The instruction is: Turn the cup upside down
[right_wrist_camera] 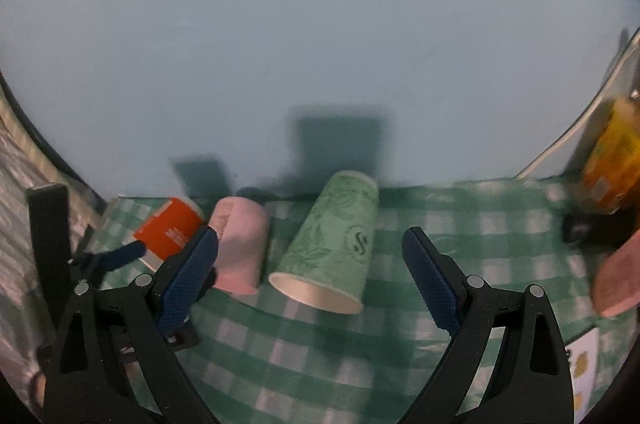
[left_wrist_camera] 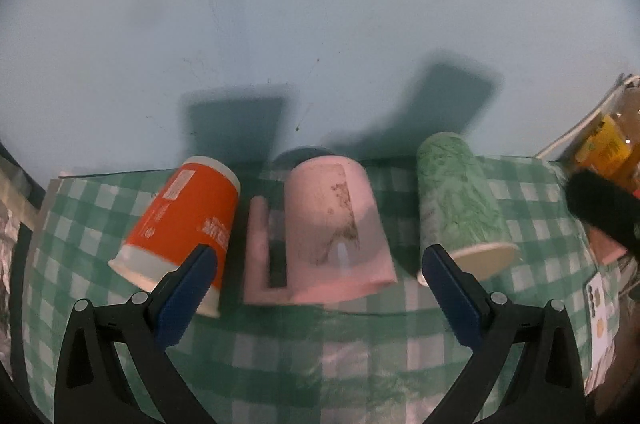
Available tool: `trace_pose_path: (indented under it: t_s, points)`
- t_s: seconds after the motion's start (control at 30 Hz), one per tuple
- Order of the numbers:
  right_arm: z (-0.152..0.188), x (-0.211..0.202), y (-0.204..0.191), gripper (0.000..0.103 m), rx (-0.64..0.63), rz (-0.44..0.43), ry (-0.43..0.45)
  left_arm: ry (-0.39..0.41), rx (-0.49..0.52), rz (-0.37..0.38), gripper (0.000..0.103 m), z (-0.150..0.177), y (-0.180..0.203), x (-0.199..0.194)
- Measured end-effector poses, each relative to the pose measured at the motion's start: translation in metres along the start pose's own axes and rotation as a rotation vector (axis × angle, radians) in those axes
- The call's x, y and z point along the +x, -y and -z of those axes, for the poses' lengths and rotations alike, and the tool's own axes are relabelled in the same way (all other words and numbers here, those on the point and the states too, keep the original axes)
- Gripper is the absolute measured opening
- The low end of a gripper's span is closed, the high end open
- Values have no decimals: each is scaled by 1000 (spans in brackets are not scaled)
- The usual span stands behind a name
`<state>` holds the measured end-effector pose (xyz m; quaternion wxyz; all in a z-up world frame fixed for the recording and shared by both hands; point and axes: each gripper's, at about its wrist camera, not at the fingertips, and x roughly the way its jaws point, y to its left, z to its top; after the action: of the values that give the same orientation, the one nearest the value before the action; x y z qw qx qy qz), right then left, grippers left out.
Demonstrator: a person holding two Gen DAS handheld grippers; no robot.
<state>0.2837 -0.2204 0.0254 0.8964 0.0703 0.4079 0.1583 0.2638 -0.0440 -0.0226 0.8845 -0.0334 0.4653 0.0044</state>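
Note:
Three cups stand upside down in a row on a green checked cloth [left_wrist_camera: 280, 364]: an orange paper cup [left_wrist_camera: 184, 220] at left, a pink mug [left_wrist_camera: 332, 228] with its handle to the left in the middle, and a green paper cup [left_wrist_camera: 460, 208] at right. My left gripper [left_wrist_camera: 316, 288] is open and empty, just in front of the pink mug. My right gripper [right_wrist_camera: 312, 272] is open and empty, in front of the green cup [right_wrist_camera: 332, 244]. The pink mug [right_wrist_camera: 240, 244] and orange cup [right_wrist_camera: 170, 228] show to its left.
A pale blue wall rises right behind the cups. At the right edge stand an orange-yellow package [right_wrist_camera: 612, 164], a white cable [left_wrist_camera: 580, 124] and a black object [left_wrist_camera: 600, 208]. A white card [left_wrist_camera: 600, 316] lies at the cloth's right edge. The left gripper shows in the right wrist view [right_wrist_camera: 108, 256].

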Motion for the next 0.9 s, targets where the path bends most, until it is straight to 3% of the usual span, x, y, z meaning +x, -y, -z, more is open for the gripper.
trace_pose_path:
  t_s: [0.1,0.3,0.5,0.67,0.8,0.9]
  points:
    - [-2,16,0,93,-1,-31,-44,-30,5,-5,103,-7,3,14]
    - [-2,31,6,93,42,-7,-77,-80,18,-12,103,-20,12,37]
    - [3,23,12,93,60,0,-66,-148,3,-3,84,-35,12,62]
    - [5,22,13,93,45,-5,-49,-219,11,15,83,-43,18,84]
    - [8,24,14,93,49,-5,-54,-245,-9,10,75,-50,15,94]
    - [11,25,13,93,42,-4,-61,-256,-16,31,74,-56,12,97]
